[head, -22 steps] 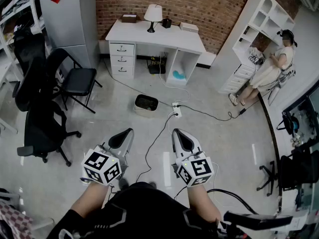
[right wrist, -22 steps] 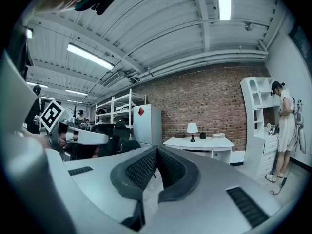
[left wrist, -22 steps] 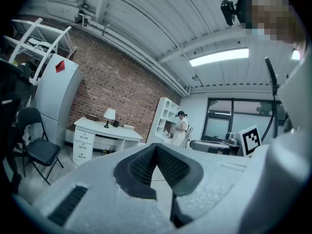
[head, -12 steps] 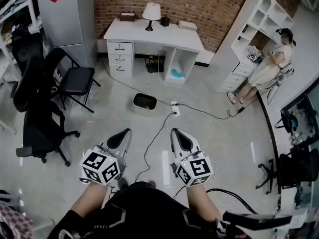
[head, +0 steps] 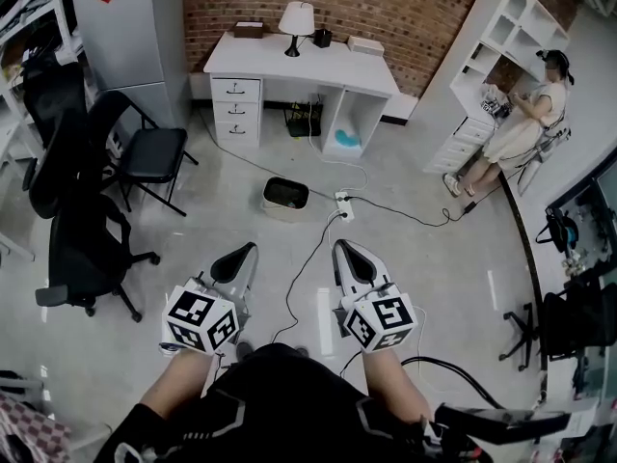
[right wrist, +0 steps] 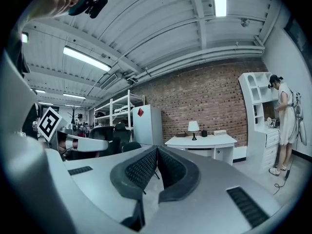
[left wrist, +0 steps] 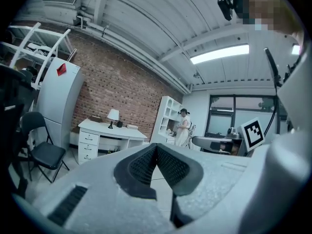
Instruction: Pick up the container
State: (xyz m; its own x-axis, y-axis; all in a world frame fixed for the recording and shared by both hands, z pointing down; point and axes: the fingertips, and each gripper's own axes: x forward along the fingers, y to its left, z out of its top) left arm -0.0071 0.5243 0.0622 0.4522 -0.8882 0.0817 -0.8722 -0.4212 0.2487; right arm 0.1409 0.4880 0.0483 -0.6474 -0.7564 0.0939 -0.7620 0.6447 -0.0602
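Note:
The container (head: 286, 198) is a small pale bin with dark contents. It stands on the grey floor in the head view, in front of the white desk (head: 299, 66). My left gripper (head: 237, 258) and right gripper (head: 349, 256) are held side by side at waist height, well short of the bin and pointing toward it. In the left gripper view the left gripper (left wrist: 156, 147) has its pads pressed together with nothing between them. The right gripper (right wrist: 157, 150) looks the same in its own view. Neither gripper view shows the bin.
A power strip (head: 342, 206) with cables trailing over the floor lies just right of the bin. Black chairs (head: 145, 152) and an office chair (head: 82, 249) stand at the left, with a grey cabinet (head: 135, 27) behind them. A person (head: 521, 133) stands at white shelving, far right.
The head view has shifted slightly, so the bin and desk sit a little lower and further right. Both grippers remain shut and empty in about the same place.

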